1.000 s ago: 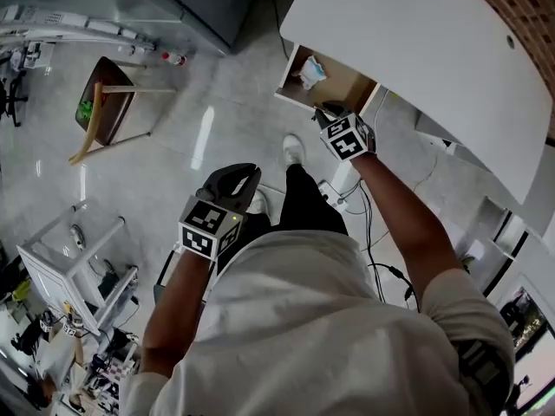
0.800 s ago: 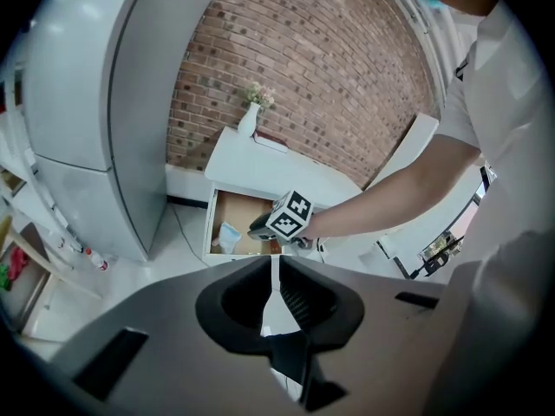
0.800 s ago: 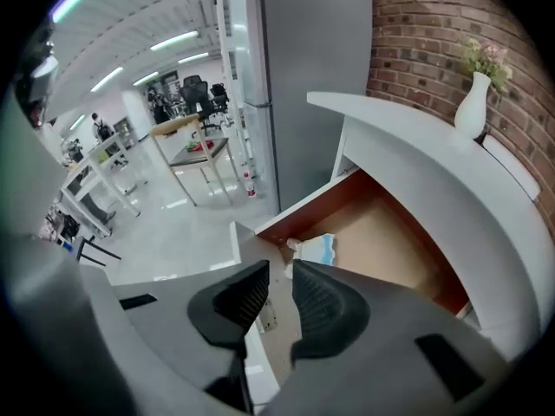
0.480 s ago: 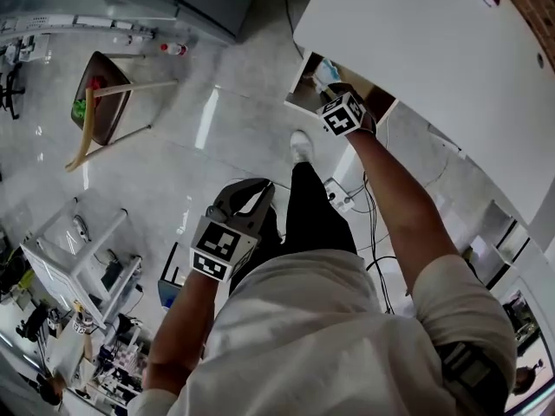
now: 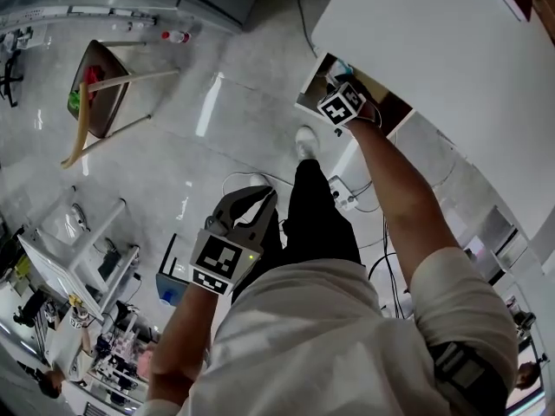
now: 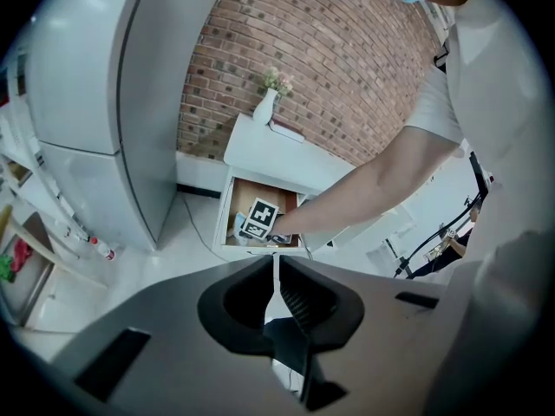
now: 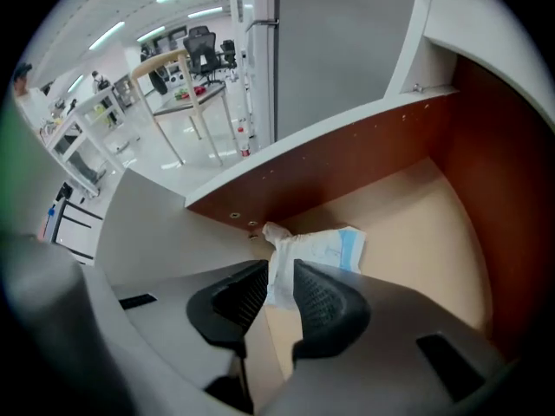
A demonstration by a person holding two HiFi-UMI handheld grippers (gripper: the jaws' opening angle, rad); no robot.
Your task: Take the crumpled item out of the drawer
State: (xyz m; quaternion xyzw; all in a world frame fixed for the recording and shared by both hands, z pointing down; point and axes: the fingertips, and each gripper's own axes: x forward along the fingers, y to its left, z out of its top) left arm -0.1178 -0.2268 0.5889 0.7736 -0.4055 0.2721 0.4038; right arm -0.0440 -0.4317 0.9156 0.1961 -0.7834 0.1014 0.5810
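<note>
One arm [image 5: 399, 198] outstretched, right tongs [image 7: 279, 271] pinching crumpled item [image 7: 316, 248] in drawer [image 7: 416, 224], left tongs [image 6: 276, 267] closed.

Reaching with right gripper [image 5: 339, 100] into open drawer [image 5: 309, 83] below the left edge of the white desk [image 5: 434, 42], marker cube uppermost. Holding left gripper [image 5: 247, 203] low above the floor [image 5: 217, 137], well apart from that edge. Farther left of the desk, a wooden-legged chair [image 5: 97, 89] and a bottle [image 5: 176, 35]

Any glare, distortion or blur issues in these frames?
Head view: a bright glare streak on the glossy floor. Left gripper view: fisheye bows the brick wall, corners vignetted black. Right gripper view: same vignette; crumpled item sharp, left edge blurred.
</note>
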